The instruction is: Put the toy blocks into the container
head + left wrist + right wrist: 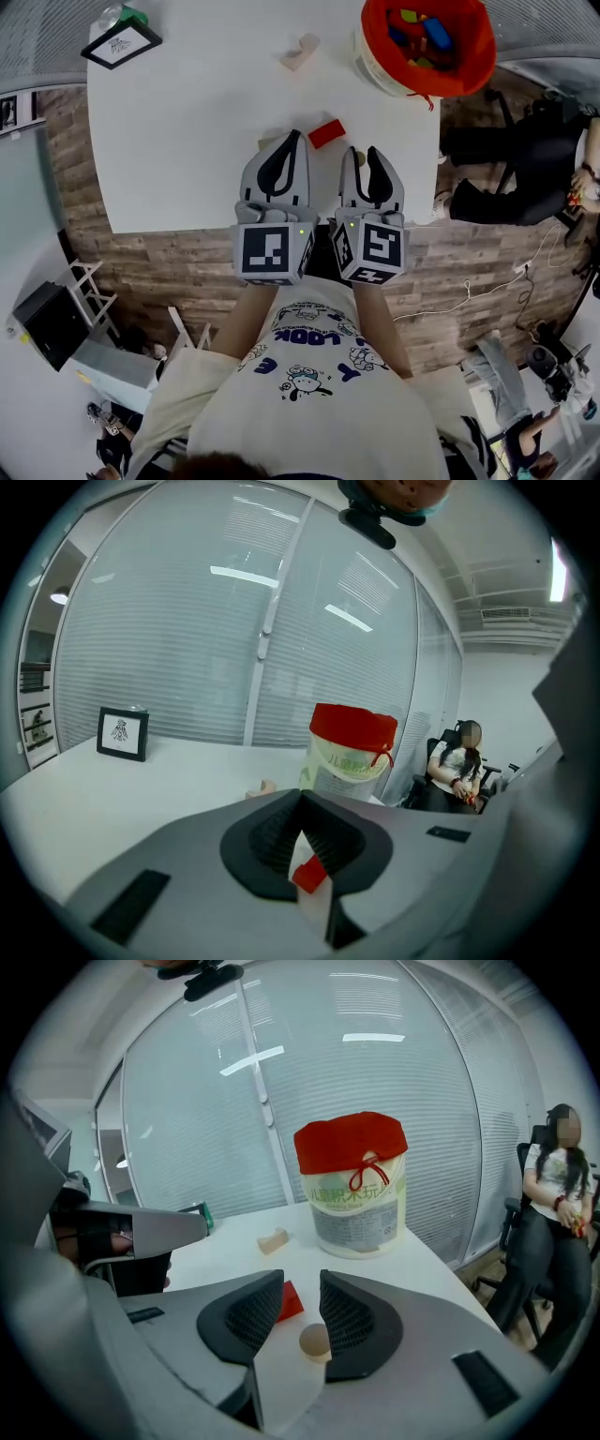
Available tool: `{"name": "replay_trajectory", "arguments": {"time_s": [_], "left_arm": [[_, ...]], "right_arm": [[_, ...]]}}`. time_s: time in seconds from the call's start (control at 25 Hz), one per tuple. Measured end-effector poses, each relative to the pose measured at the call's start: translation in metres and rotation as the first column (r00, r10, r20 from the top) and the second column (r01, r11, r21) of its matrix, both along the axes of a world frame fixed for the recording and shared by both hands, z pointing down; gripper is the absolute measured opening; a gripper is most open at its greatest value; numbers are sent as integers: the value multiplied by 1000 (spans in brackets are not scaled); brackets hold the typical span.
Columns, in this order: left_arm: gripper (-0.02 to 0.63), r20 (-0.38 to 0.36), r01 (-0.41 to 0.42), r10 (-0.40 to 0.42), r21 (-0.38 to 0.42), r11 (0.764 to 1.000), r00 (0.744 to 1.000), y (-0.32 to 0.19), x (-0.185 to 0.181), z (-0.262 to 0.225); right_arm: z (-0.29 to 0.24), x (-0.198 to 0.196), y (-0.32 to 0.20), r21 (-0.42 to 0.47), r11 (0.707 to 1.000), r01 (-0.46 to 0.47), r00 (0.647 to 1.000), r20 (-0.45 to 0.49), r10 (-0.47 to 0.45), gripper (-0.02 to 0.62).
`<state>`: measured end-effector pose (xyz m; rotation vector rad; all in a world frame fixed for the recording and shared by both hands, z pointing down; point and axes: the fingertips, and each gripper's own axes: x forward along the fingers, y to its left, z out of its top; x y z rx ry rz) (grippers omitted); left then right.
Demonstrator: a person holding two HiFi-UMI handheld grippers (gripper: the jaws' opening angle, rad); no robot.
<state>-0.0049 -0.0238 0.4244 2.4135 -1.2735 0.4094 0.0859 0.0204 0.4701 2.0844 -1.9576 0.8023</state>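
— Head view: what leads the caption?
— Looks straight down on a white table point(187, 141), with the left gripper point(296, 139) and the right gripper point(361, 155) side by side at lower centre, reaching in over the near edge. Catches a red block point(326, 133) lying on the tabletop just beside the left tip, between the two tools.
— And the tongs themselves?
— From the left gripper view: pinched together at the tips, clamping nothing, with that red block glimpsed through the slot behind them. From the right gripper view: parted by a narrow gap, gripping nothing. Frames a small round tan piece point(314, 1340) low in that gap, close against the right-hand pad, contact impossible to judge.
— Where to find the rest of the toys?
— Upper right of the head view: places the container point(370, 61), a white tub with a red liner, near the table's far right corner, well apart from both grippers, already holding several coloured blocks point(427, 37). Leaves a tan wooden block point(300, 52) alone at top centre, left of the tub.
— Anything else worth a line?
— Includes a framed picture point(122, 42) at upper left and a seated person point(511, 173) off the table's right edge.
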Motion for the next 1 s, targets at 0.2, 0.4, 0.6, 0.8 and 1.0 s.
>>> {"name": "replay_trajectory", "arguments": {"time_s": [0.2,0.4,0.6,0.8,1.0], "left_arm": [[26,1,-21,21,-27,999,1000,-2,5,10],[26,-1,-39,39,-50,998,999,0,8,22],[26,0,-48,48,-73,996,999,2,10,30],[26,-3,-48,48,-79,996,999,1,10,34],[26,-2,-47,47,-94,994,999,-1,8,37]], "right_arm": [[14,2,1,-41,999,-11,1000,-9,11,132],[27,2,4,-81,997,-13,1000,-5,13,144],[39,0,8,-114,993,-8,1000,-16,6,152],[48,0,10,-146,989,-6,1000,-18,3,156],[58,0,11,-188,982,-14,1000,-27,9,156]]}}
